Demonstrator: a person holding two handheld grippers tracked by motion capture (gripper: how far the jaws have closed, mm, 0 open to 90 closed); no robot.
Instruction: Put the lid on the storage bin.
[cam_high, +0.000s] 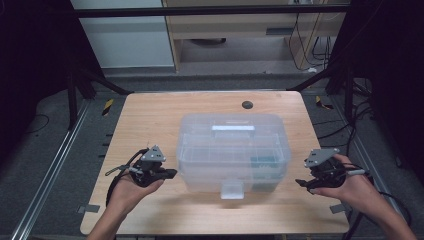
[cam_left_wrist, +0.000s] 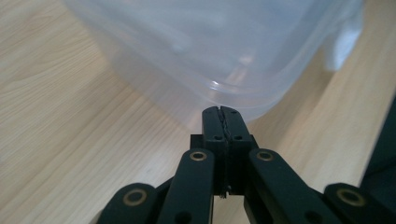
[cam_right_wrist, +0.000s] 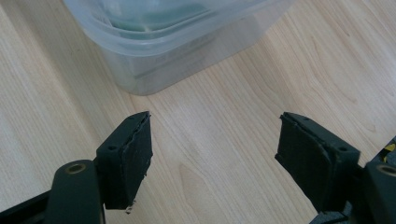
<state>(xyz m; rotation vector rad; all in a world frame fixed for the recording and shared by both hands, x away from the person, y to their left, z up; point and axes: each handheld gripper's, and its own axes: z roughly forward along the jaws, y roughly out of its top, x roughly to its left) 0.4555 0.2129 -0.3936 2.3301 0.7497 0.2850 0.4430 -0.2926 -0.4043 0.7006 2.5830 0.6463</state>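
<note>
A clear plastic storage box (cam_high: 232, 150) with a closed lid and a front latch (cam_high: 232, 189) sits in the middle of the wooden table (cam_high: 150, 115). Something teal (cam_high: 264, 162) shows through its right side. My left gripper (cam_high: 172, 173) is held just off the box's left front corner, jaws shut with nothing between them; in the left gripper view its tips (cam_left_wrist: 221, 113) almost touch the box's corner (cam_left_wrist: 219, 70). My right gripper (cam_high: 301, 184) hovers off the box's right front corner, open and empty; in the right gripper view its fingertips (cam_right_wrist: 212, 140) frame bare wood below the box (cam_right_wrist: 163, 42).
A dark round grommet (cam_high: 247, 105) is set in the table near the far edge. Metal frame rails and cables run along the floor on both sides. Bare wood lies in front of and behind the box.
</note>
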